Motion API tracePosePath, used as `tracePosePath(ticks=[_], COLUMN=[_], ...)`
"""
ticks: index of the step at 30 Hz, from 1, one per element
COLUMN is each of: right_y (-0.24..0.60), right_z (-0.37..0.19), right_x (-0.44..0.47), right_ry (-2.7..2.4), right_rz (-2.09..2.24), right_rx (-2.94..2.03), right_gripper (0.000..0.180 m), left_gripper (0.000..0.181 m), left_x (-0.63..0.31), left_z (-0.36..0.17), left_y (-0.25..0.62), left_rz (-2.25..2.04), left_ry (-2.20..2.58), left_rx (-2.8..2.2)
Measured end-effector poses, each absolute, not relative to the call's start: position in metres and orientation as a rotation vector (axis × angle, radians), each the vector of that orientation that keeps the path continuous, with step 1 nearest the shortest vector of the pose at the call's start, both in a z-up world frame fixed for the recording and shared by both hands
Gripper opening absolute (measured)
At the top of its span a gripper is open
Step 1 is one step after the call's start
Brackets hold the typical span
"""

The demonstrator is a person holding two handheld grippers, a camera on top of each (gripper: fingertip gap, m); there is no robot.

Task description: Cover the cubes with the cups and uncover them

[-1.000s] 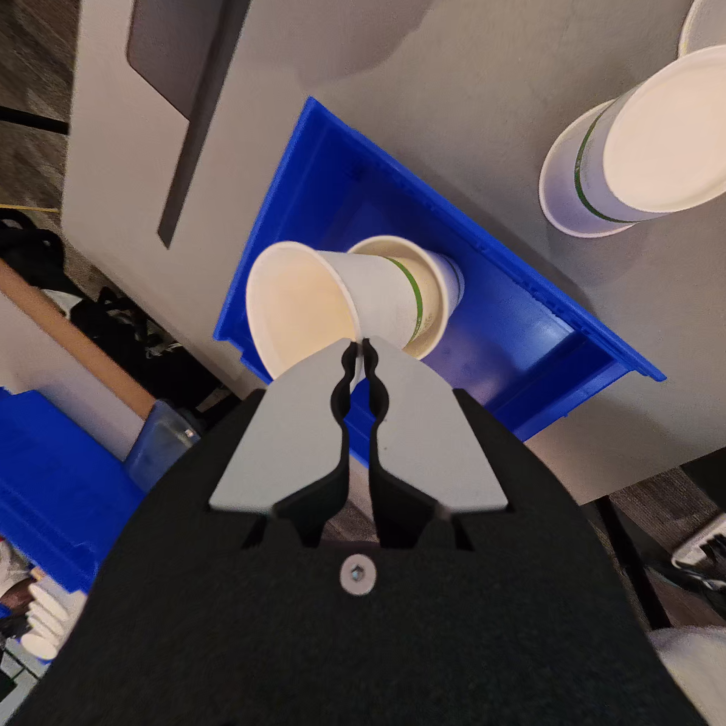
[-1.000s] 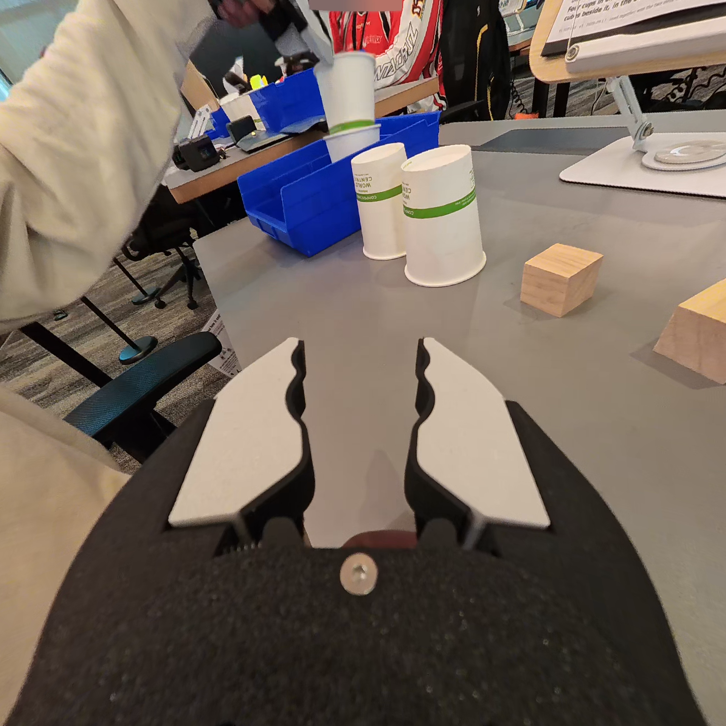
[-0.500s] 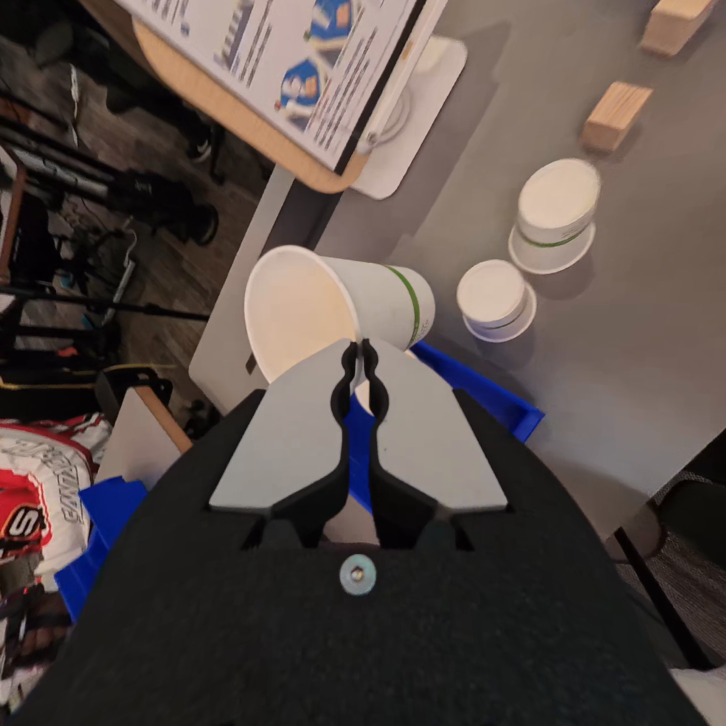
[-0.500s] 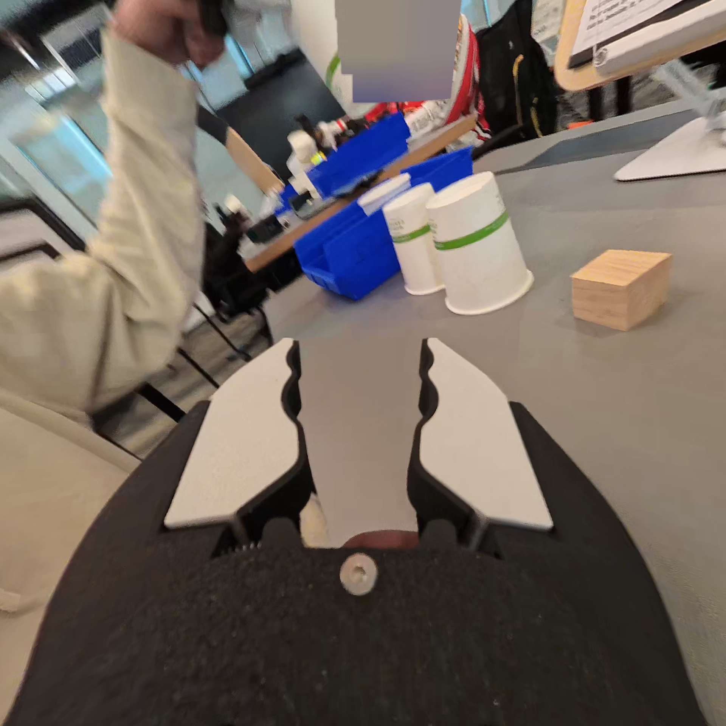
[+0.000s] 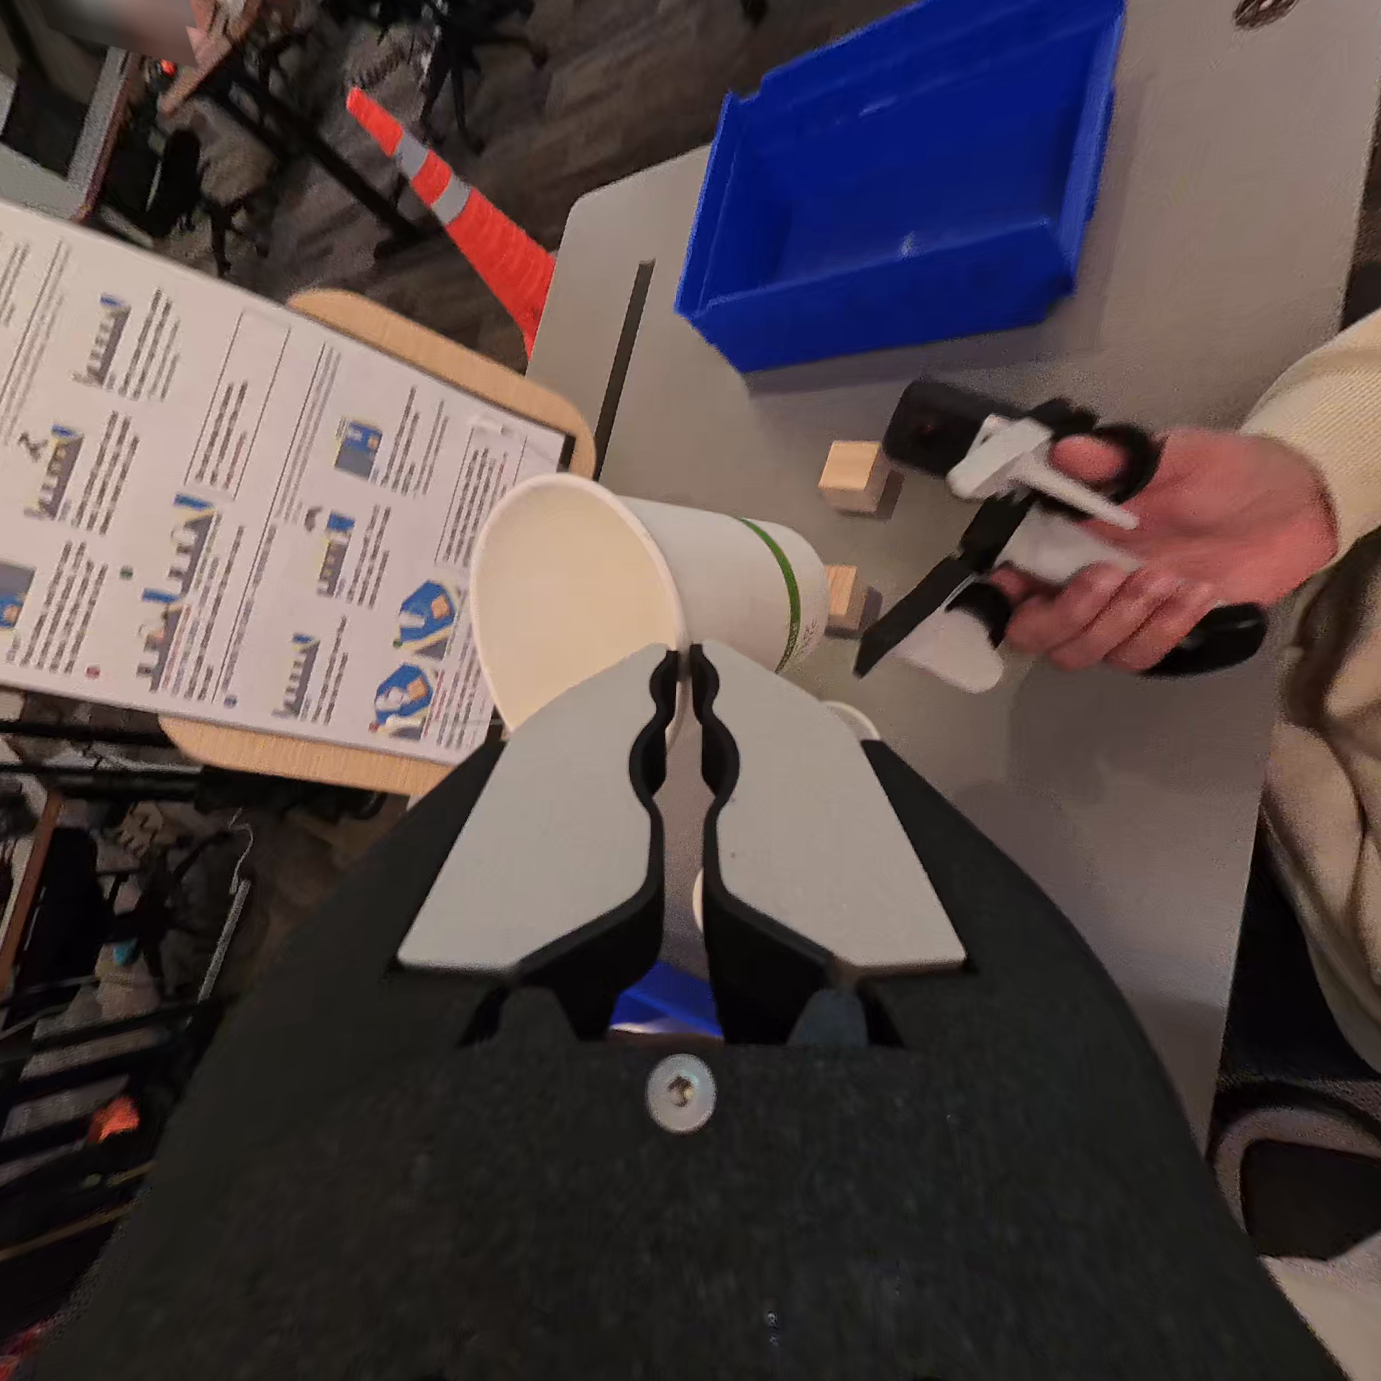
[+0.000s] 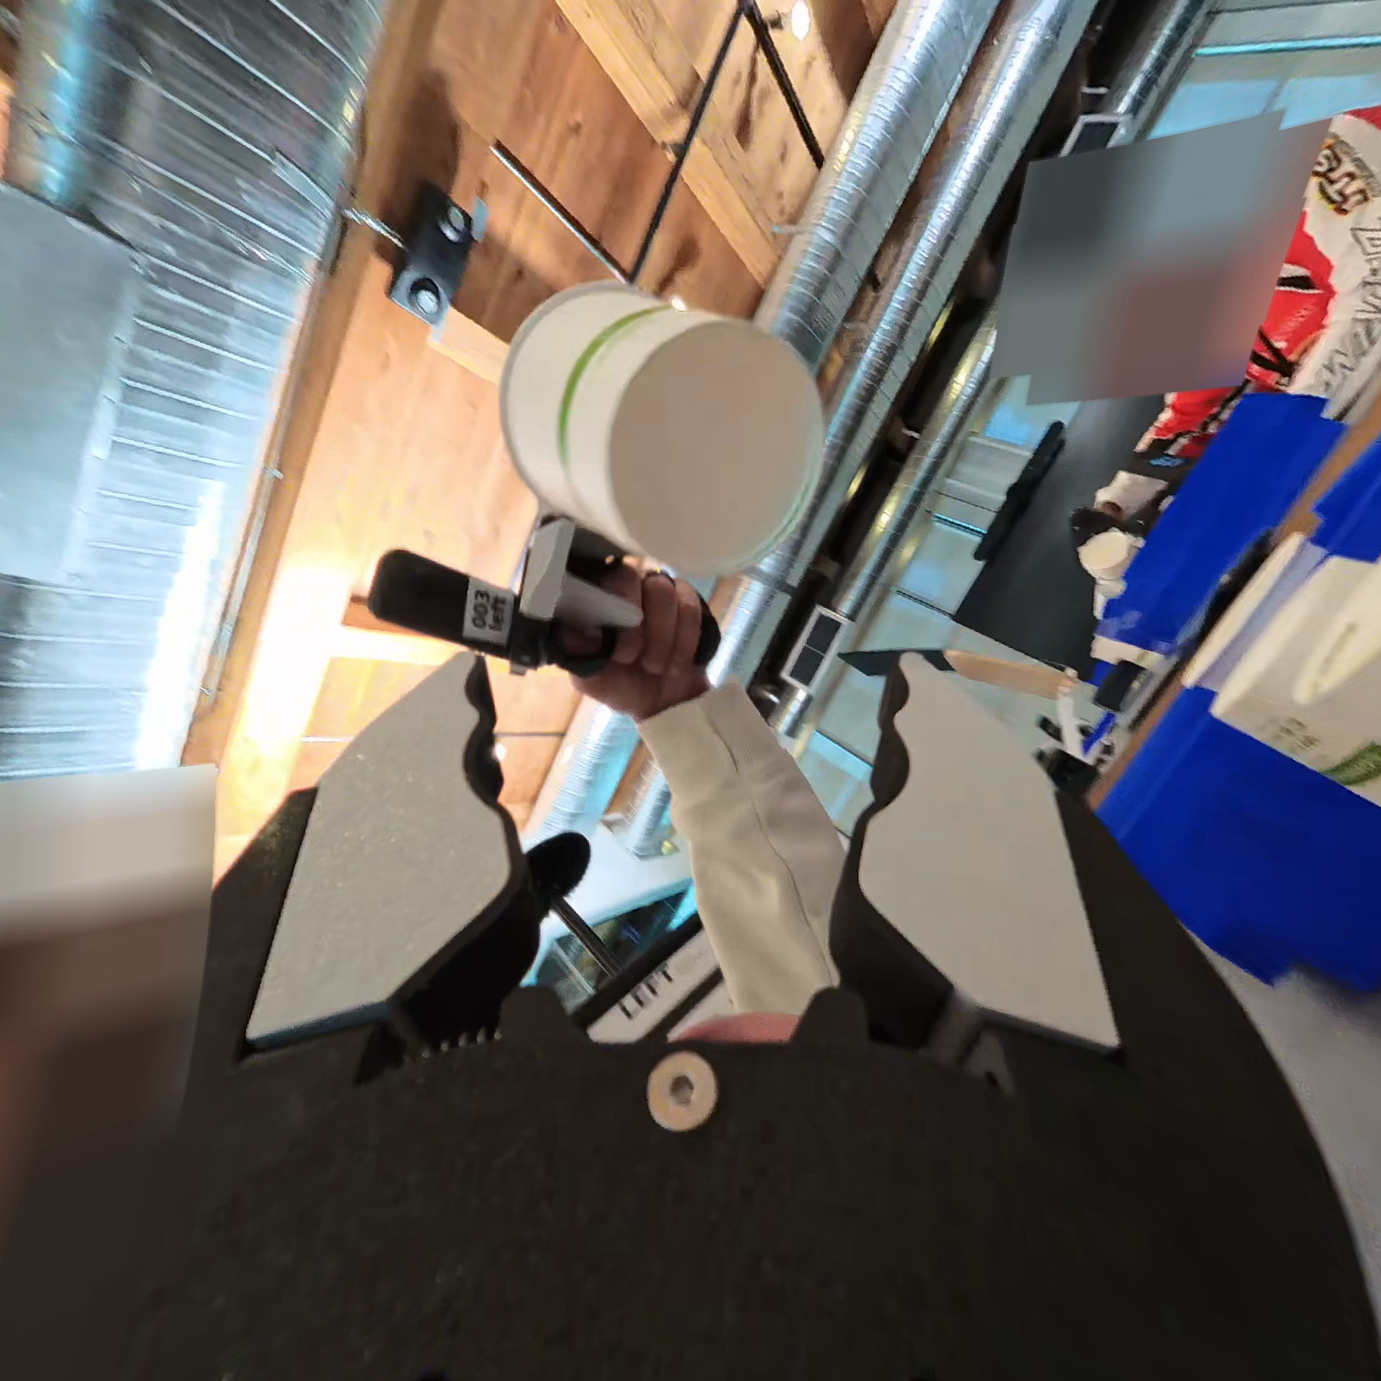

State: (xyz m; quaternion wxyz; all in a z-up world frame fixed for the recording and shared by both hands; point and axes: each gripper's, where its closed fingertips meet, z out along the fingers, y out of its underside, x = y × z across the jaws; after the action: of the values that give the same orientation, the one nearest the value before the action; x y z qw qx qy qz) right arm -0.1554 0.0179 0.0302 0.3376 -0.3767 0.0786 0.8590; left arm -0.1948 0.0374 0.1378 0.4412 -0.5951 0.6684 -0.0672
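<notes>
Pinching the rim, left gripper (image 5: 684,657) jaws are clamped on a green-banded paper cup (image 5: 643,590) held aloft; right gripper (image 6: 687,702) jaws are spread, empty.

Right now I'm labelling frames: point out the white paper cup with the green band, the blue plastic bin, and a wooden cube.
white paper cup (image 5: 717,575), left wrist view, side wall
blue plastic bin (image 5: 889,224), left wrist view, inner floor
wooden cube (image 5: 852,467), left wrist view, top face

Matt paper cup (image 5: 717,575), raw wood cubes (image 5: 852,467), glossy plastic bin (image 5: 897,224).
</notes>
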Motion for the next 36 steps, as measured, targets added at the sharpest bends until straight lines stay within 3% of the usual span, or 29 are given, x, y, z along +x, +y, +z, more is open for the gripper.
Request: tracePosePath(ticks=[8, 14, 18, 22, 26, 30, 36], right_y=[0.040, 0.041, 0.040, 0.035, 0.024, 0.016, 0.040], right_z=[0.055, 0.051, 0.046, 0.036, 0.022, 0.013, 0.001], right_x=[-0.119, -0.112, -0.103, -0.079, -0.052, -0.039, -0.031], right_ry=[0.307, 0.206, 0.177, 0.099, 0.013, -0.080, -0.551], right_rz=[2.298, 2.283, 2.213, 1.996, 1.698, 1.435, 0.823], right_rx=[-0.618, -0.706, -0.803, -0.980, -1.152, -1.309, -1.740], right_gripper=[0.100, 0.090, 0.090, 0.090, 0.090, 0.090, 0.090], left_gripper=[0.003, 0.003, 0.034, 0.066, 0.069, 0.072, 0.066], left_x=[-0.148, -0.136, -0.141, -0.171, -0.186, -0.199, -0.207], left_z=[0.116, 0.092, 0.086, 0.086, 0.014, -0.067, -0.079], left_y=[0.013, 0.012, 0.024, 0.025, 0.004, -0.011, -0.021], left_rz=[-0.317, -0.379, -0.322, -0.424, -0.794, -0.739, -0.702], left_ry=[1.739, 1.733, 1.618, 1.256, 0.821, 0.701, 0.734], left_rx=[-1.394, -1.408, -1.411, -1.502, -1.742, -1.862, -1.865])
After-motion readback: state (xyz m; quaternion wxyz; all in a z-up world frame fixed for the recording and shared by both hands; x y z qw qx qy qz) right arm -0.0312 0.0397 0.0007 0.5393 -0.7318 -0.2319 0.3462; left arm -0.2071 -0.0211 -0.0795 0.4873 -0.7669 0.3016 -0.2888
